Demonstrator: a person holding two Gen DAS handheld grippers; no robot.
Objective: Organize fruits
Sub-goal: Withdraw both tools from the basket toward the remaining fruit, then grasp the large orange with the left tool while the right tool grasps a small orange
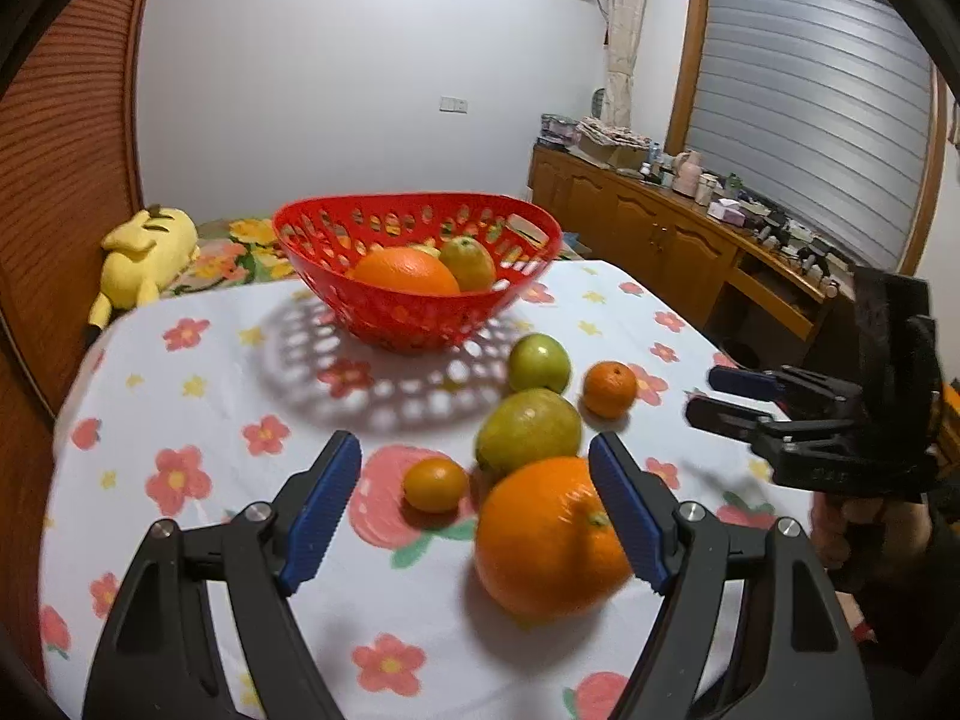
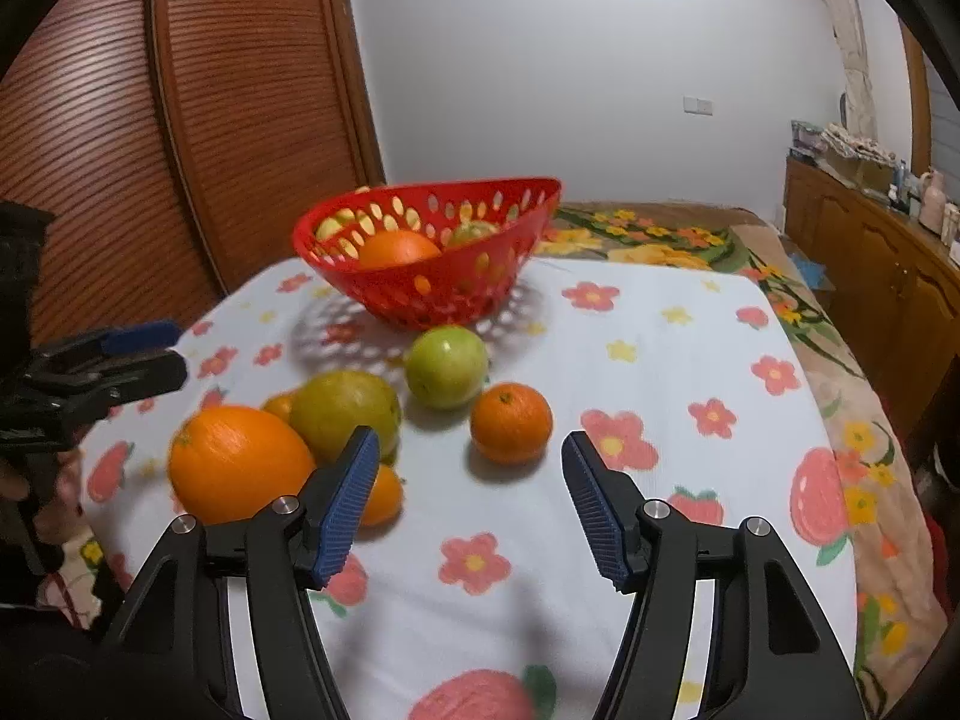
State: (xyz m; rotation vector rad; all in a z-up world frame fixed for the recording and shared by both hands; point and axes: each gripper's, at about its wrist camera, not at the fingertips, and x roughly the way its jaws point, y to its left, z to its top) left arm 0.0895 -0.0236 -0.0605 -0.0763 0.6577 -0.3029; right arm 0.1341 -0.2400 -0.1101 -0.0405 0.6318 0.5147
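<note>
One red basket [image 1: 420, 312] is seen, with two fruits counted inside. Five fruits are counted on the tablecloth [image 1: 198, 396]: three orange, two green. One yellow plush toy [image 1: 144, 258] is seen.

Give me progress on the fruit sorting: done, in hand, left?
Done: a big orange and a green fruit lie in the red basket. In hand: nothing; left gripper and right gripper are open, empty. Left: five fruits on the table, including the large orange.

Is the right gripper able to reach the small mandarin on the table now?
Probably yes. The right gripper is open, the mandarin lies just ahead of its fingertips, apart from the green apple, and only bare tablecloth lies between.
</note>
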